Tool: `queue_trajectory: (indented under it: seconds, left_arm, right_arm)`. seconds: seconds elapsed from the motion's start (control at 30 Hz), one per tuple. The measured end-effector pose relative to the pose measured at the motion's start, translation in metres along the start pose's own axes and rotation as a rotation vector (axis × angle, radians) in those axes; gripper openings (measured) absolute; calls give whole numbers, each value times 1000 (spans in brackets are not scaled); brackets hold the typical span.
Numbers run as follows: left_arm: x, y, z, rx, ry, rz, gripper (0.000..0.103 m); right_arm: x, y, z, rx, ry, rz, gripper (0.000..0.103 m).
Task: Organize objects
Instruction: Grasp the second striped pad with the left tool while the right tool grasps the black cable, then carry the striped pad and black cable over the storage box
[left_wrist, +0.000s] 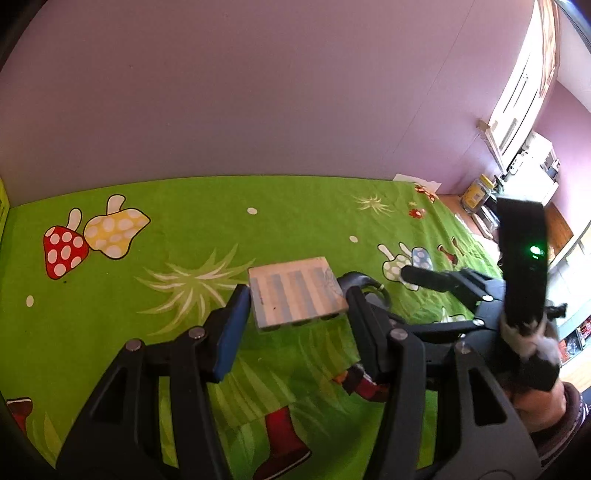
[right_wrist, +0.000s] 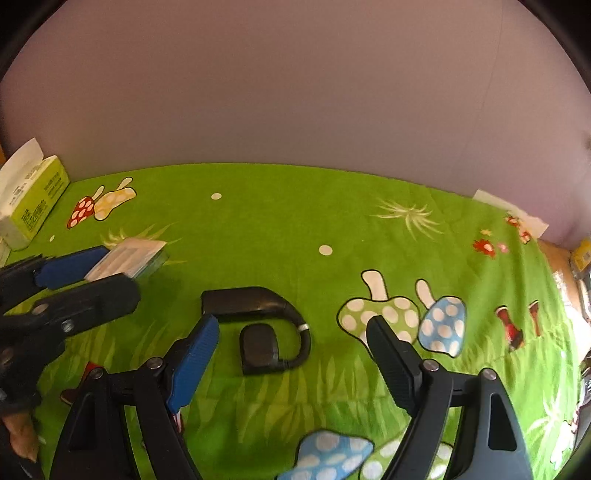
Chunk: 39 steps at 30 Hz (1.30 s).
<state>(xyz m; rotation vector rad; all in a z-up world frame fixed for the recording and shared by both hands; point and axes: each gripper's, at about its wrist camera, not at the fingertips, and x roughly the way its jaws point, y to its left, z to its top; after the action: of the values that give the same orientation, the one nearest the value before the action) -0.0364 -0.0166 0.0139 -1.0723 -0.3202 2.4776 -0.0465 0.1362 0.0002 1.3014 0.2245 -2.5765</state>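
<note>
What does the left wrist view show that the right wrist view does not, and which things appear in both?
Only the left wrist view shows the window and the jar at the far right. Only the right wrist view shows the green box and the whole black charger. Both show the striped pack between the open left gripper, the open right gripper, and the mushroom cloth.
</note>
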Motion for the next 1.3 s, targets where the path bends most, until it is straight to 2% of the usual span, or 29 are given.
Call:
queue_trajectory:
  seconds: [0.1, 0.17, 0.27, 0.3, 0.63, 0.8, 1.3]
  left_arm:
    - [0, -1, 1, 0, -2, -12, 57]
    - [2, -3, 2, 1, -1, -21, 57]
    - [1, -2, 2, 1, -4, -25, 57]
    - [1, -2, 2, 1, -5, -26, 57]
    - [0, -9, 1, 27, 5, -42, 57]
    - [1, -21, -3, 53, 22, -81, 57]
    - [-10, -98, -27, 183, 72, -216, 57]
  right_arm:
    - [6, -4, 1, 29, 8, 27, 82]
    - [7, -3, 1, 19, -2, 3, 75]
    - [5, -2, 1, 10, -11, 2, 52]
    - [4, -2, 1, 9, -12, 2, 40]
    - [-2, -16, -14, 69, -14, -19, 40]
    - [-13, -31, -31, 106, -12, -51, 40]
    - [-82, -94, -73, 199, -36, -132, 40]
